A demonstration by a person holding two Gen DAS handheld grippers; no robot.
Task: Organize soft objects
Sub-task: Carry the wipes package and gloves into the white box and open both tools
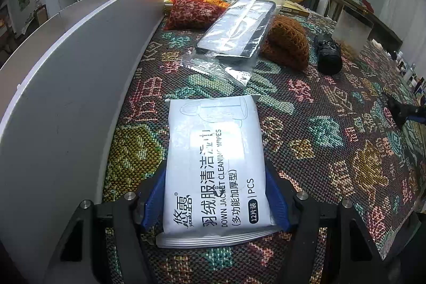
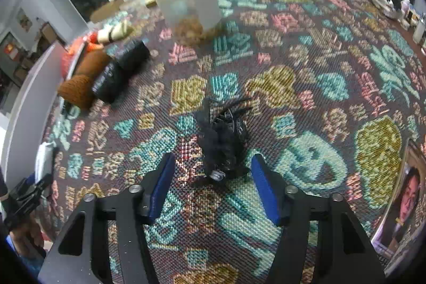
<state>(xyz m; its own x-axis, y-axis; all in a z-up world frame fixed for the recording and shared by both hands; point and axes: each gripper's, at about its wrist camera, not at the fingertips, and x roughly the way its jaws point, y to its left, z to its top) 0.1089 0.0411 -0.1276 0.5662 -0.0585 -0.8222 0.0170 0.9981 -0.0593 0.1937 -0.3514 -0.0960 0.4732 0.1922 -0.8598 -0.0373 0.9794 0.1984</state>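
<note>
Down-tilted, the left gripper (image 1: 215,200) has its jaws closed on one white wipes pack (image 1: 214,164) lying on the patterned desk (image 1: 319,129) beside a grey partition (image 1: 66,87). Likewise tilted, the right gripper (image 2: 213,185) holds nothing, its jaws apart around one black fluffy bundle (image 2: 222,143), pads not touching.

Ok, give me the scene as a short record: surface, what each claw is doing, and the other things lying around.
surface: patterned woven cloth
left claw: shut on the white wipes pack
right claw: open, black fuzzy item between its pads, untouched
further off: clear plastic bag, brown knit piece, black roll, red patterned pouch
</note>
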